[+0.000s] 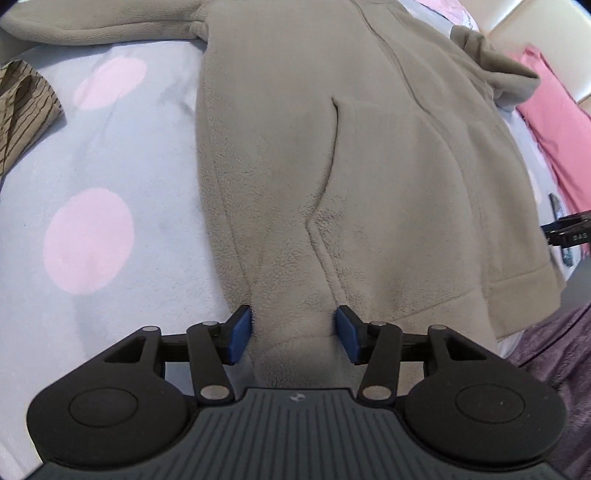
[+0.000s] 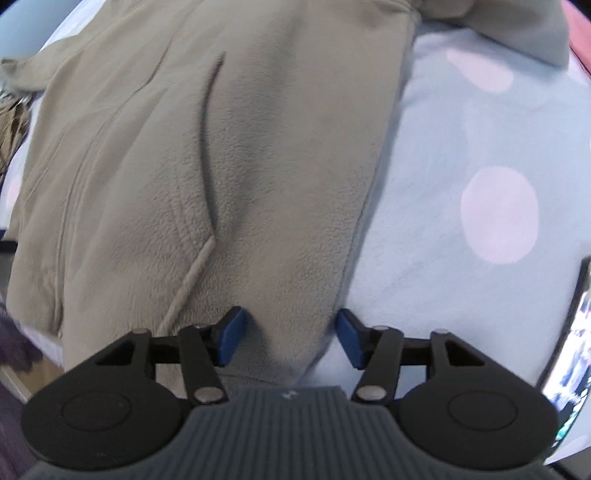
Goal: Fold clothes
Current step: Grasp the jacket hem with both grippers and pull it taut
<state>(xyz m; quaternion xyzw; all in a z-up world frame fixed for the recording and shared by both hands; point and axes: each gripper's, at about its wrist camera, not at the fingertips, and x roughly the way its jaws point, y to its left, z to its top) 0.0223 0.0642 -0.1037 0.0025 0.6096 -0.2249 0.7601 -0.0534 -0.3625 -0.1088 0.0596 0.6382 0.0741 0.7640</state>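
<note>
Because the beige fleece zip-up jacket (image 1: pixel 369 166) lies spread front-up on the pale blue bedspread with pink dots (image 1: pixel 110 192), its near hem is the natural place to take hold, and both tools sit there. The left gripper (image 1: pixel 293 334) has its blue pads (image 1: pixel 239 332) spread apart with a bunched ridge of hem fleece standing between them; the fabric seems to touch the pads, but whether they already pinch it I cannot tell. The right gripper (image 2: pixel 286 338) is likewise spread, straddling the jacket's right near corner, with cloth against the left pad and bare bedspread by the right pad (image 2: pixel 351 339).

Holding both near corners at once would, I judge, let the hem be lifted and carried toward the far collar in one even fold. A sleeve (image 1: pixel 103 26) stretches to the far left, and a brown striped garment (image 1: pixel 26 103) waits at the left edge. A pink pillow (image 1: pixel 554 122) lies far right.
</note>
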